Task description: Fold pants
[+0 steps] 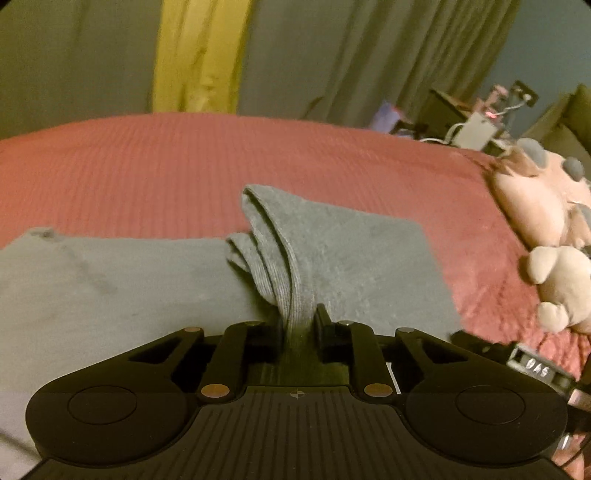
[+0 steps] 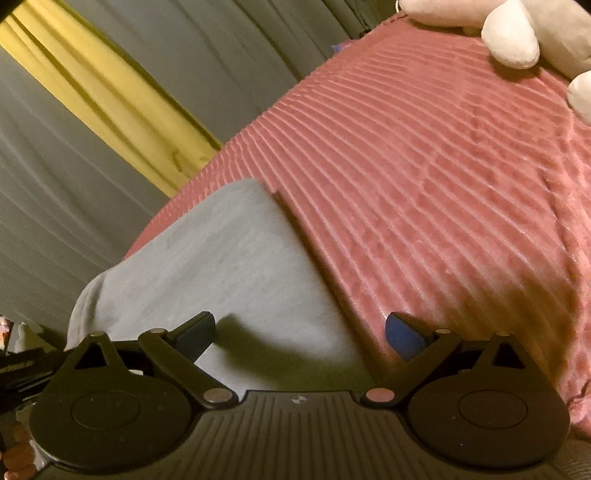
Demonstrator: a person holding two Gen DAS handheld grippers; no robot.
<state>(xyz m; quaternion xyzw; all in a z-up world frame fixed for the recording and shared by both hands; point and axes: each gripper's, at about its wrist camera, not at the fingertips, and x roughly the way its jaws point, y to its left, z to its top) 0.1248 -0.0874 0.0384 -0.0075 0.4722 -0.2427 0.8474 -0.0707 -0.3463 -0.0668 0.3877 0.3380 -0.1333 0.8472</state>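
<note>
Grey pants (image 1: 110, 280) lie across a red ribbed bedspread (image 1: 184, 166). In the left wrist view my left gripper (image 1: 299, 325) is shut on a bunched ribbed edge of the pants (image 1: 273, 258), which rises in folds from the jaws. The right side of the pants (image 1: 369, 258) lies flat beyond it. In the right wrist view my right gripper (image 2: 299, 332) is open and empty, low over the pants (image 2: 221, 258) and their edge on the bedspread (image 2: 443, 184). Its blue-padded fingertips (image 2: 402, 334) hold nothing.
Plush toys (image 1: 546, 229) lie at the right side of the bed and show in the right wrist view (image 2: 517, 33). Grey and yellow curtains (image 1: 199, 55) hang behind the bed. A cluttered stand (image 1: 476, 122) is at the far right.
</note>
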